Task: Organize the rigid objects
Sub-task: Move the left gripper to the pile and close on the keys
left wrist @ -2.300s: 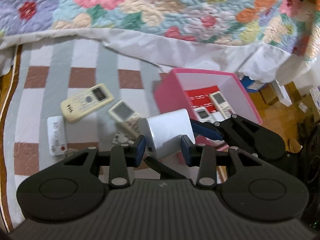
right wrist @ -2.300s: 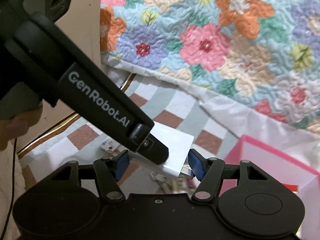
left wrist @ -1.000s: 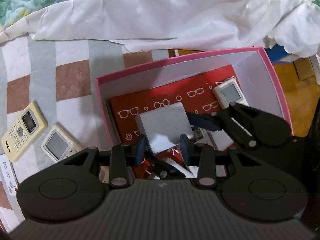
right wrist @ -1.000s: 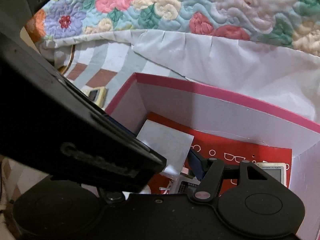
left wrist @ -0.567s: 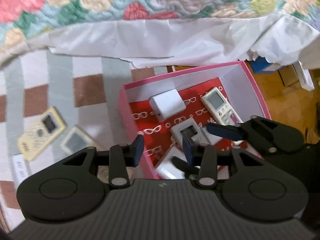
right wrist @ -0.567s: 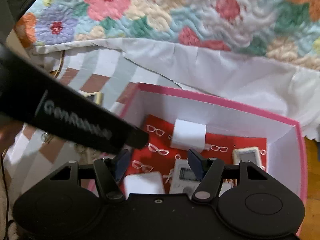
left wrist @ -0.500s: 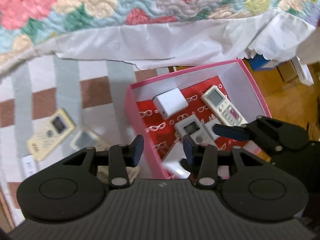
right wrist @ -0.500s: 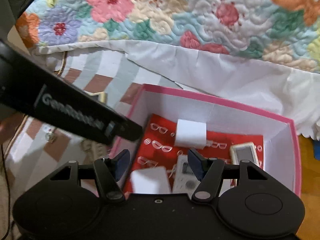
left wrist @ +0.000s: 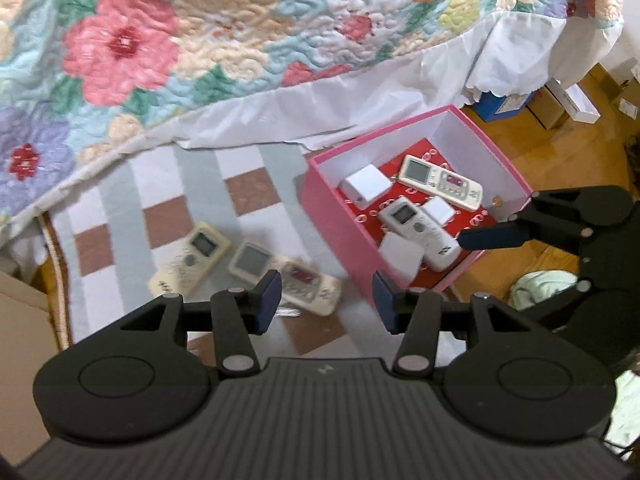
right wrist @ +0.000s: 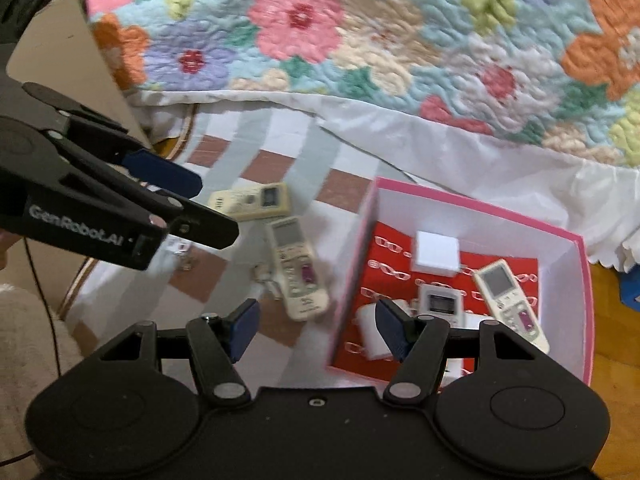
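Note:
A pink box [left wrist: 320, 200] with a red printed floor stands on the checked rug. In it lie a white square block [left wrist: 367, 187], two more white blocks and two white remotes [left wrist: 440, 184]. My left gripper [left wrist: 326, 300] hangs above the rug to the left of the box, its jaws opening and empty. On the rug below it lie a yellowish remote [left wrist: 192, 256] and a white remote [left wrist: 280, 276]. My right gripper [right wrist: 319, 328] is open and empty above the box's left wall [right wrist: 360, 264]. The white block [right wrist: 436, 256] sits at the back of the box.
A floral quilt [left wrist: 200, 40] with a white bed skirt [left wrist: 360, 100] borders the rug at the far side. Cardboard [left wrist: 20, 340] stands at the left. Wooden floor, a blue box [left wrist: 500, 104] and small cartons [left wrist: 572, 100] lie to the right of the pink box.
The white block that my left gripper held now lies in the pink box. Both grippers have risen and drawn back to the left, and the left jaws have widened.

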